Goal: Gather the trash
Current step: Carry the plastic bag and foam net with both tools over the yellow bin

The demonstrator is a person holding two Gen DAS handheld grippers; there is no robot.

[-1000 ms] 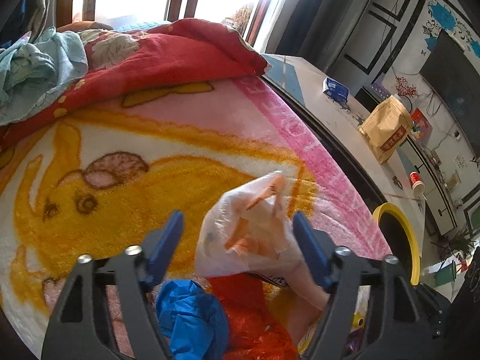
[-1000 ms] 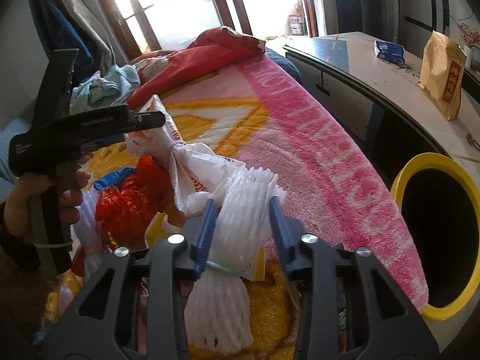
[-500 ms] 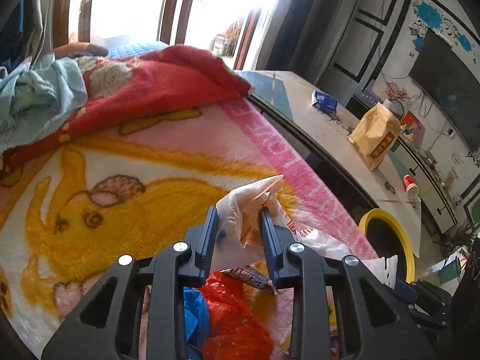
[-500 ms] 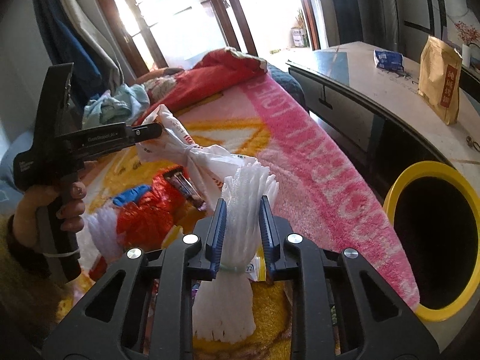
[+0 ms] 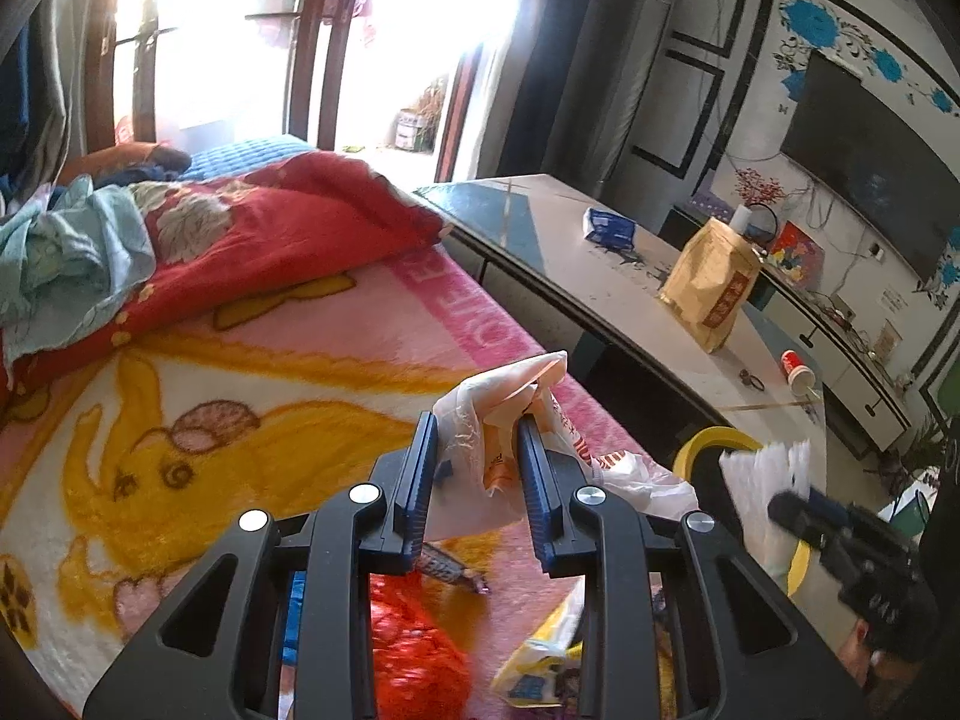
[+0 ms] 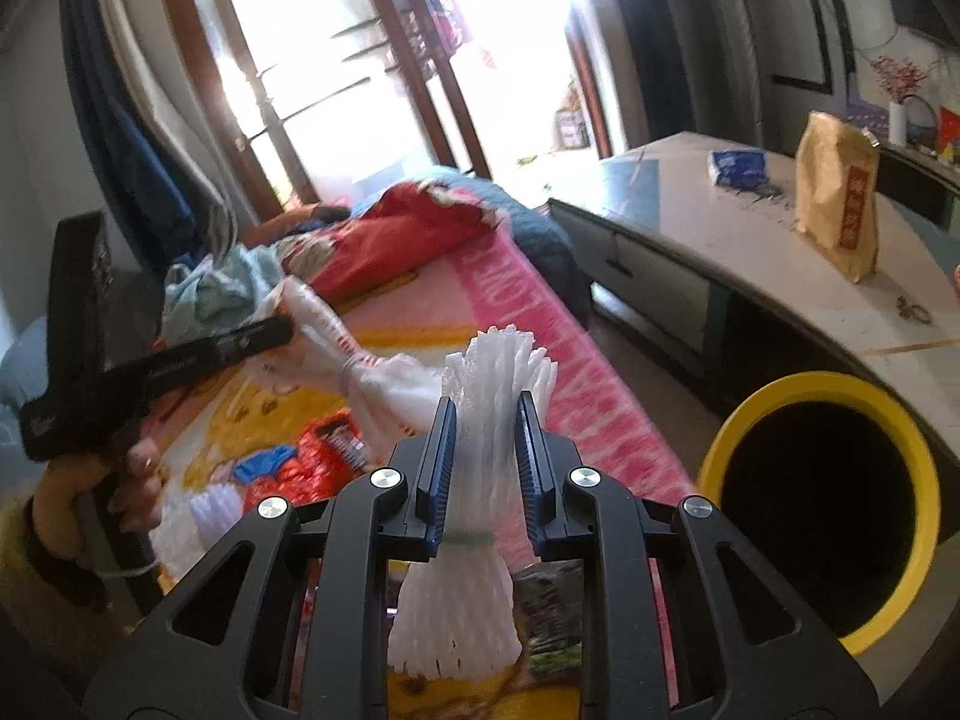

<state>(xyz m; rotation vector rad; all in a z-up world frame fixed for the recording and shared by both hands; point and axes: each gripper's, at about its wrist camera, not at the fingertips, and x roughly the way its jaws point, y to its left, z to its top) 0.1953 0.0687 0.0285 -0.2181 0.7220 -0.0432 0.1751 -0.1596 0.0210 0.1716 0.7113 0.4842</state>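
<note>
The left gripper (image 5: 474, 450) is clamped on the knotted top of a white plastic bag (image 5: 480, 420), and the bag hangs clear above the pink and yellow blanket (image 5: 210, 396). The jaws closed in on it within the last second. The right gripper (image 6: 485, 438) pinches a bundle of white foam netting (image 6: 498, 372) just above the green band around its middle; its jaws too have been closing, and the netting fans out past the fingertips. On the blanket under both tools lies more litter: a red crinkly wrapper (image 5: 414, 648), a scrap of blue plastic (image 6: 264, 459) and a yellow packet (image 5: 540, 666). To the right of the bed, on the floor, stands a bin with a yellow rim (image 6: 804, 381) and a dark inside, close to the right gripper. Beyond it runs a long low table (image 5: 600, 276) with a brown paper bag (image 5: 714, 288) standing on it. At the far end of the bed a red quilt (image 5: 288, 228) is heaped.
</note>
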